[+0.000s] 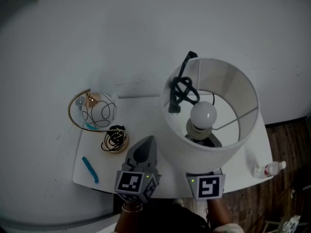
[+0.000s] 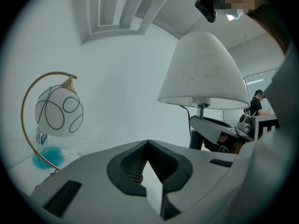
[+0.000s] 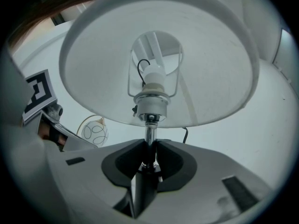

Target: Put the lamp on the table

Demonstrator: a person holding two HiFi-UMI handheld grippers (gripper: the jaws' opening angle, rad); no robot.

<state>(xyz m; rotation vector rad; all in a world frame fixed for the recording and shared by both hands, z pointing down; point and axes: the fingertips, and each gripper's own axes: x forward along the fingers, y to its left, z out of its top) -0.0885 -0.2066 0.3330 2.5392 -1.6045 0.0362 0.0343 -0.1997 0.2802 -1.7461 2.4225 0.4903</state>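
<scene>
White fabric shades the lamp (image 1: 203, 114) that we hold by its chrome stem (image 3: 150, 133), our right gripper (image 3: 149, 148) clamped on the stem just under the bulb socket. The lamp stands upright over the right part of the white table (image 1: 146, 115); we cannot tell whether its base touches. Its black cord and plug (image 1: 182, 89) hang inside the shade. Our left gripper (image 2: 148, 146) hovers beside it, its jaws pressed together with nothing between them. At the table's left stands a globe lamp (image 1: 99, 111) in a gold arc.
</scene>
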